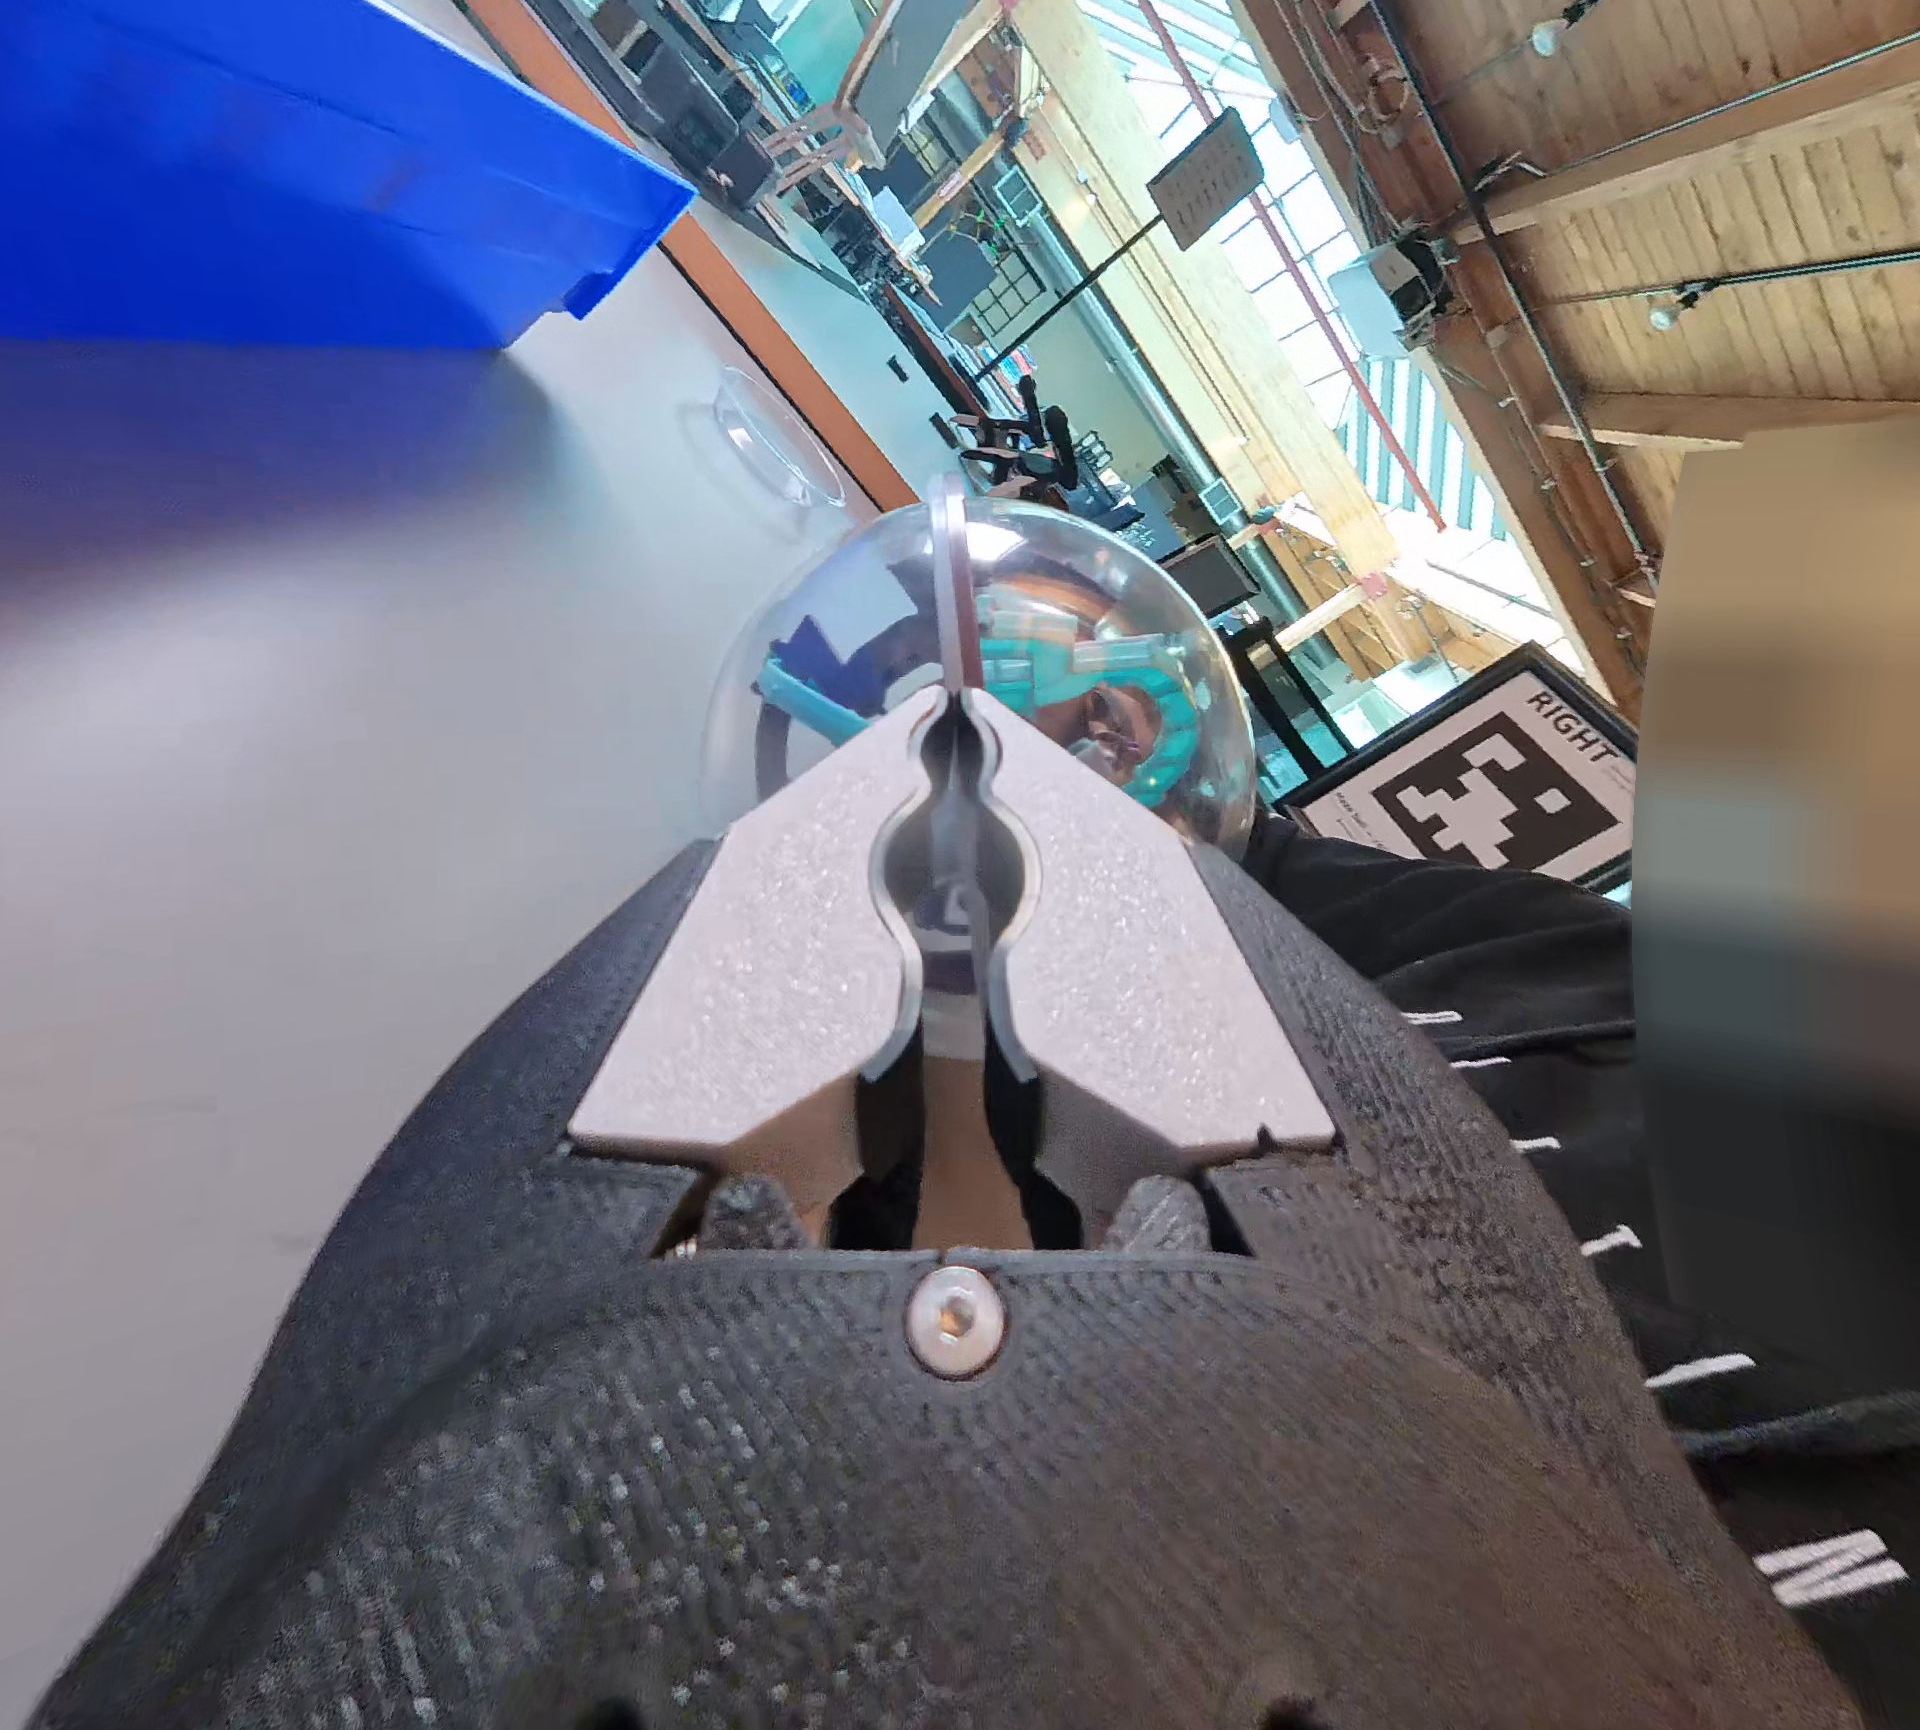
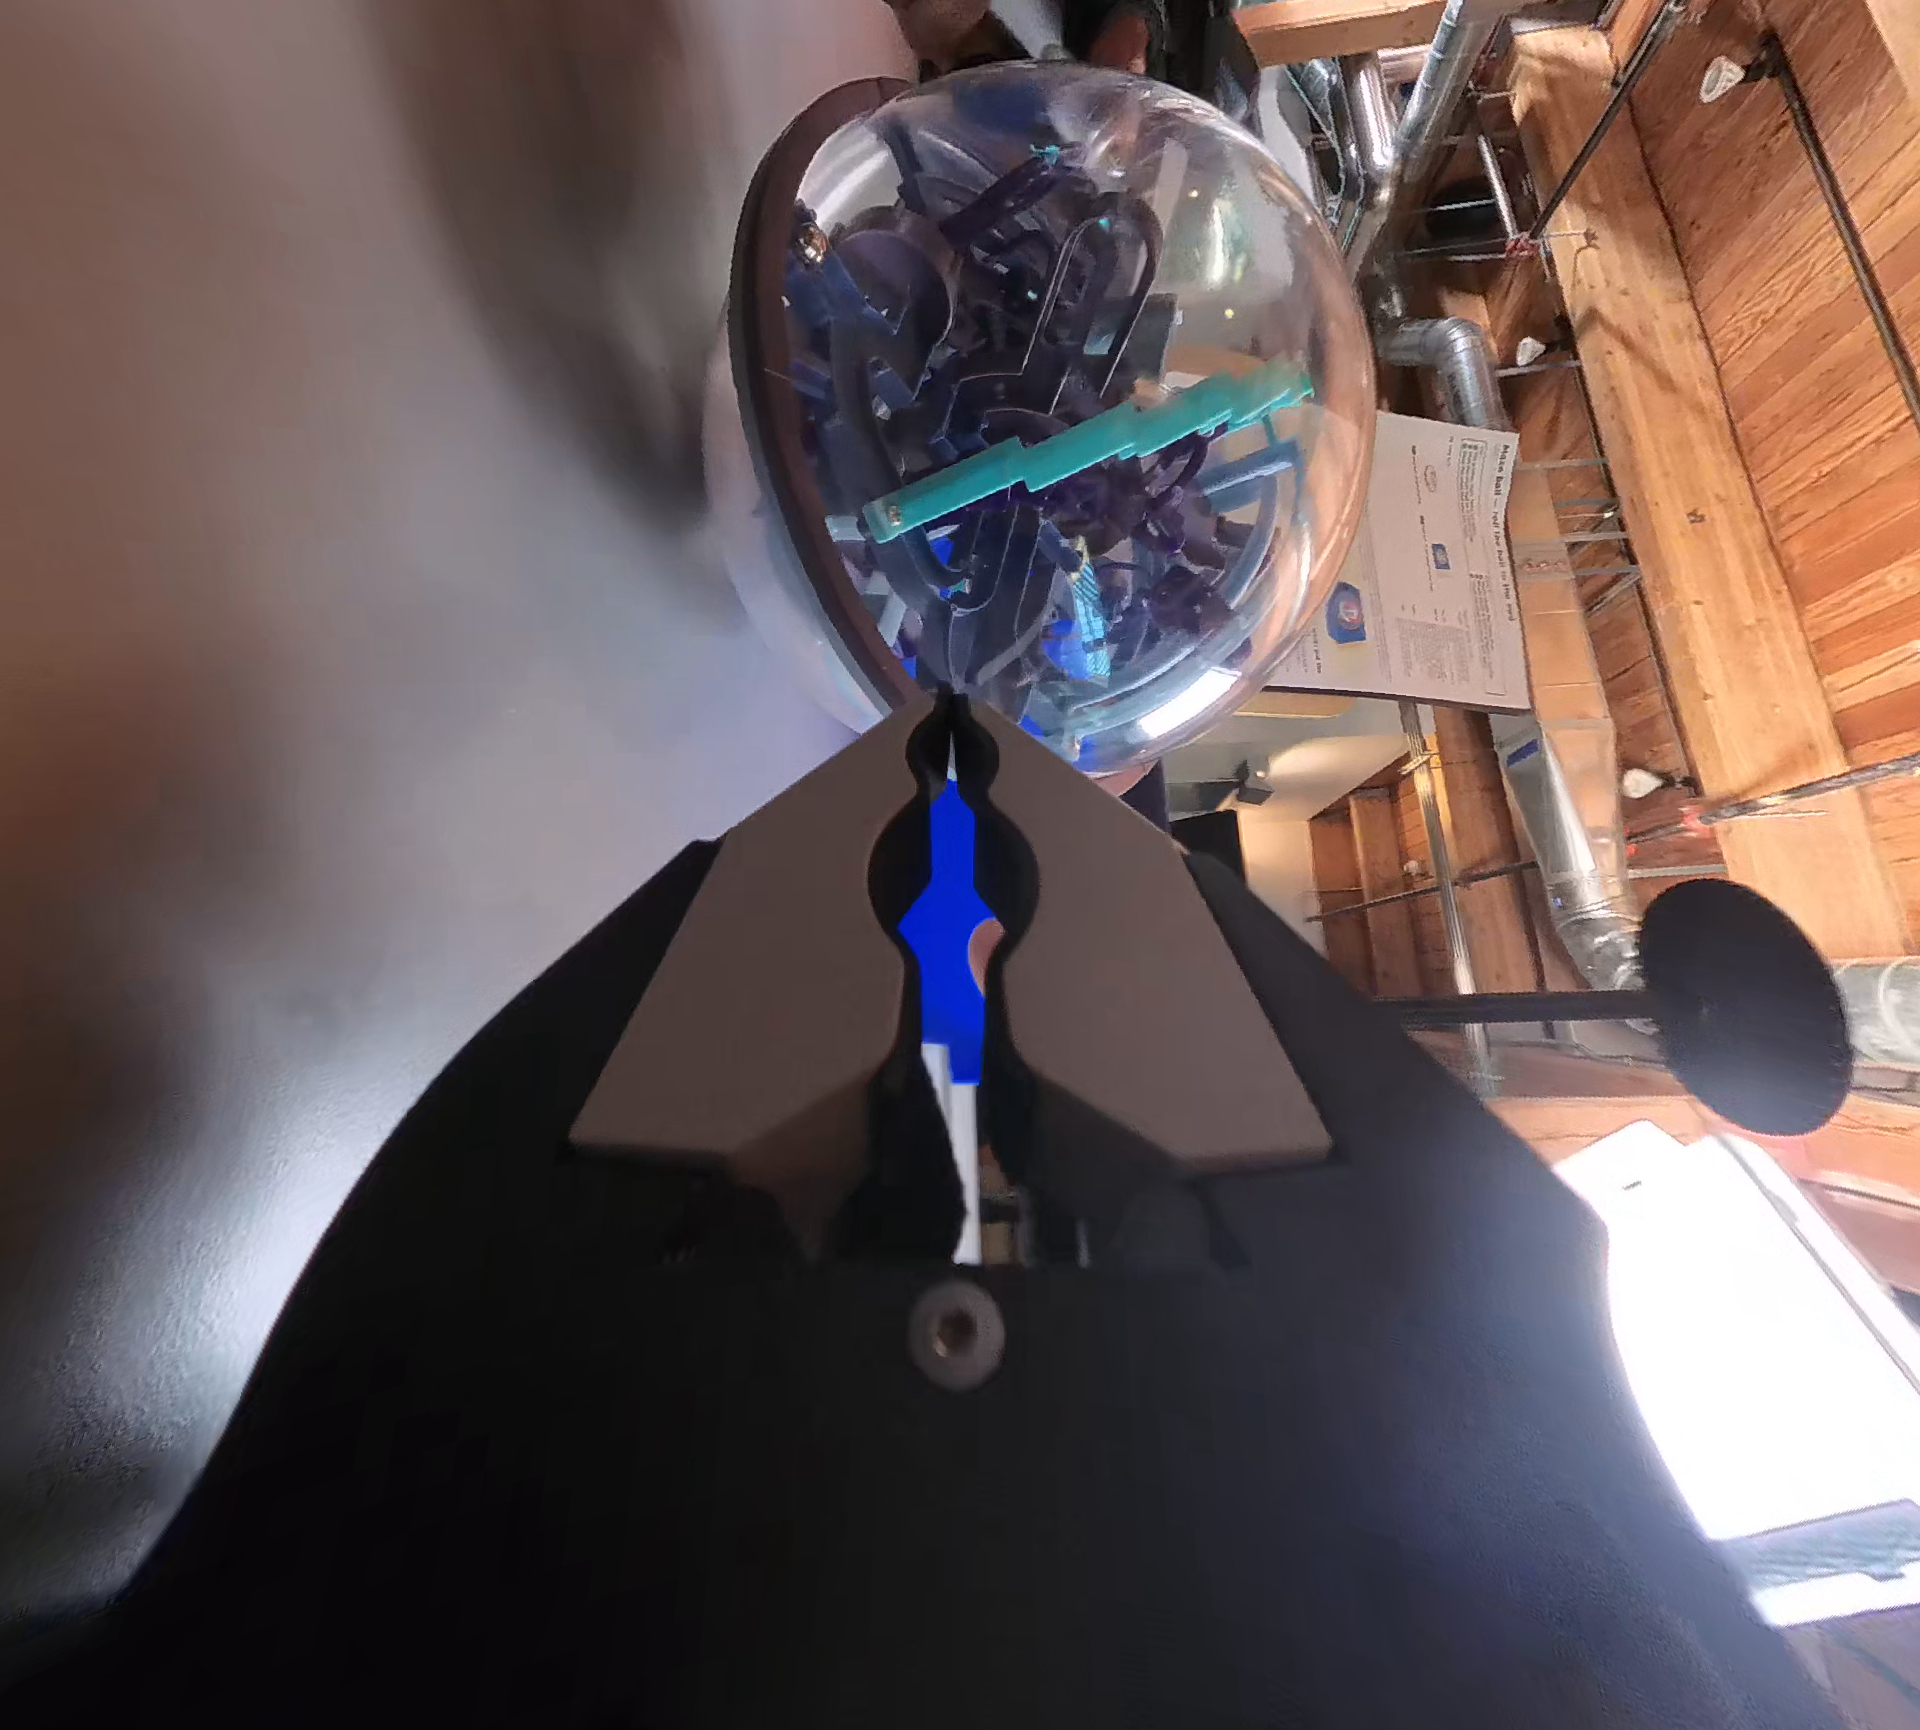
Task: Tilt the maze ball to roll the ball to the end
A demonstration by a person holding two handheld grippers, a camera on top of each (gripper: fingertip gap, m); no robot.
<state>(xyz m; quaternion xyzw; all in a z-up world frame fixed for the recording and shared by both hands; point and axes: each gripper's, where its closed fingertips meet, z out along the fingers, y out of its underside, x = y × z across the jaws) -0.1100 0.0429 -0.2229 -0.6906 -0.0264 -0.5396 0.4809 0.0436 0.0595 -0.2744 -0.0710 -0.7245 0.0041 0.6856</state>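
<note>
We hold the maze ball (image 2: 1039, 402) aloft above the surface (image 1: 312, 797), both grippers (image 1: 951, 693) (image 2: 951, 709) clenched on its thin rim, where a hasty tilt could slip it free.

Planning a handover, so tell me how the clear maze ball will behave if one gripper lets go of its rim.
The maze ball is a smooth round shell, so it would likely roll once set down. Both the left gripper and the right gripper pinch only its thin rim, so it may pivot or slip. Its hollow shell suggests it is light.
</note>
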